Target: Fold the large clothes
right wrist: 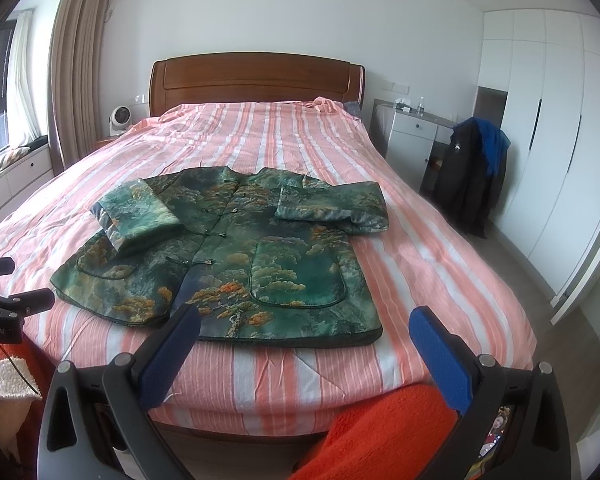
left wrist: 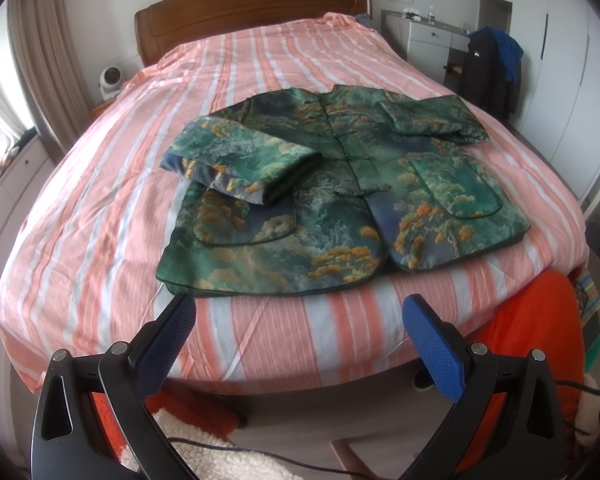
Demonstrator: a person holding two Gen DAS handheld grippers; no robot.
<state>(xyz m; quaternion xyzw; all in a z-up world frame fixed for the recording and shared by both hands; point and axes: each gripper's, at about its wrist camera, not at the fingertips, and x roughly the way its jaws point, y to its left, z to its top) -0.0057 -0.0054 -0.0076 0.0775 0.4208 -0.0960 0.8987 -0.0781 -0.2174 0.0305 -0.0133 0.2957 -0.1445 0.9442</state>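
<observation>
A green jacket [left wrist: 340,196] with an orange and teal tree print lies front-up on the bed, buttoned, with both sleeves folded in over its chest. It also shows in the right wrist view [right wrist: 228,256]. My left gripper [left wrist: 300,312] is open and empty, just short of the jacket's hem at the foot of the bed. My right gripper [right wrist: 304,324] is open and empty, above the hem near the jacket's right half. Part of the left gripper's body [right wrist: 16,304] shows at the left edge of the right wrist view.
The bed [left wrist: 100,208] has a pink and white striped cover and a wooden headboard [right wrist: 256,80]. A chair draped with dark and blue clothes [right wrist: 472,172] stands right of the bed by a white desk. White wardrobes [right wrist: 548,120] line the right wall. An orange garment [right wrist: 380,432] is below the grippers.
</observation>
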